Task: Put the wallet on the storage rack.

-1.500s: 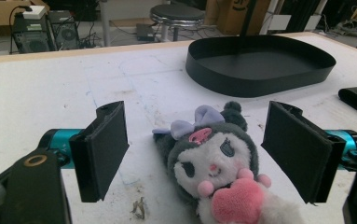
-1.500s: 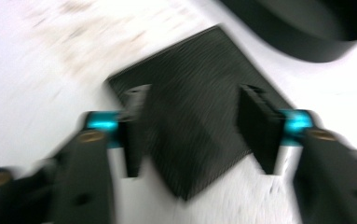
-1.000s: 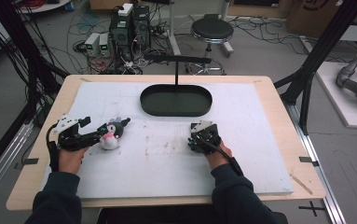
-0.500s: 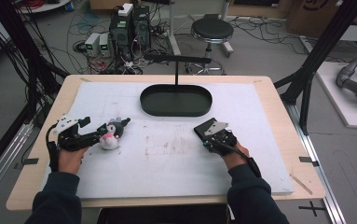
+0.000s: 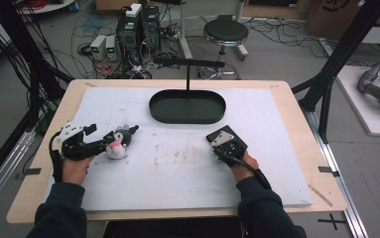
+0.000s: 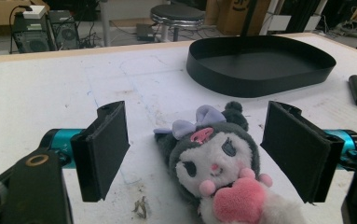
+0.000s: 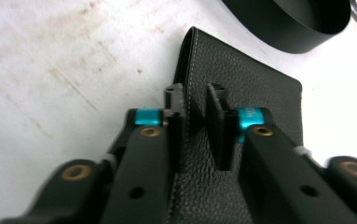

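Lying on its back on the white-covered bench [image 5: 177, 168], a small plush doll with a dark grey hood, white face, lilac bow and pink heart [image 6: 218, 168] rests between the wide-apart jaws of the left gripper [image 6: 204, 158]; neither black pad presses on it, and in the left gripper view bench surface shows on both sides of the doll. From above, that left gripper [image 5: 109, 144] sits near the bench's left edge with the plush doll [image 5: 117, 146] at its tip. Toward the right, the right gripper [image 7: 196, 112] has just been closing its jaws, and they now stand clamped on the raised spine fold of a black pebbled-leather wallet with pale stitching [image 7: 241, 79], which lies otherwise flat on the bench. In the high view the right gripper [image 5: 223, 144] is angled toward the far side, just short of a black oval tray with a low wall [image 5: 187, 118]. This tray stands at the middle of the far half, with a black T-shaped stand [image 5: 187, 63] rising behind it.
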`<state>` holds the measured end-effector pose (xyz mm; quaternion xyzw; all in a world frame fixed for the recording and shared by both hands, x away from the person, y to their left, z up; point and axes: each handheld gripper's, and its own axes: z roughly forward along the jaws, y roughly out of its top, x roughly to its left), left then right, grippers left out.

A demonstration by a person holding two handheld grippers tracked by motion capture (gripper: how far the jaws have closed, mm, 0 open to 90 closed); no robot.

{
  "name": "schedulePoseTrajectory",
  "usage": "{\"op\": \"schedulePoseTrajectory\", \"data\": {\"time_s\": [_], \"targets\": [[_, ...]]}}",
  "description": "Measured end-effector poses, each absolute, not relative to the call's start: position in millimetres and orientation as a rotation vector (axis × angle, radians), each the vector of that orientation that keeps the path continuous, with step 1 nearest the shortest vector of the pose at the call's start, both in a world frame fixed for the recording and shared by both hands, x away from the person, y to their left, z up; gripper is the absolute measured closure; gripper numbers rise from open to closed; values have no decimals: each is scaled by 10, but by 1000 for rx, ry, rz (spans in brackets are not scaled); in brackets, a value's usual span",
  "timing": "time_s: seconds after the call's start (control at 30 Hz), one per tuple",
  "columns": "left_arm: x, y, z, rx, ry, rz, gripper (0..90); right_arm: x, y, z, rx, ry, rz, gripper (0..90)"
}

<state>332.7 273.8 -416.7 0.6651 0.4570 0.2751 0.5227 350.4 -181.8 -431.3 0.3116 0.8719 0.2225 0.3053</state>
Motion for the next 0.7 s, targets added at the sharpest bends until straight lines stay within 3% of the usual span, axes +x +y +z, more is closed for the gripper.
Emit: {"op": "schedulePoseTrajectory", "data": {"time_s": [0.43,0.7], "targets": [[3328,2742,-4167,1590,1098,658,222,3558,-2389,-3748,1206,2249,1052,885],[3329,2747,-4168,1588,1099,660,222,3746,-2632,-3673,1272,2164,1000,884]]}}
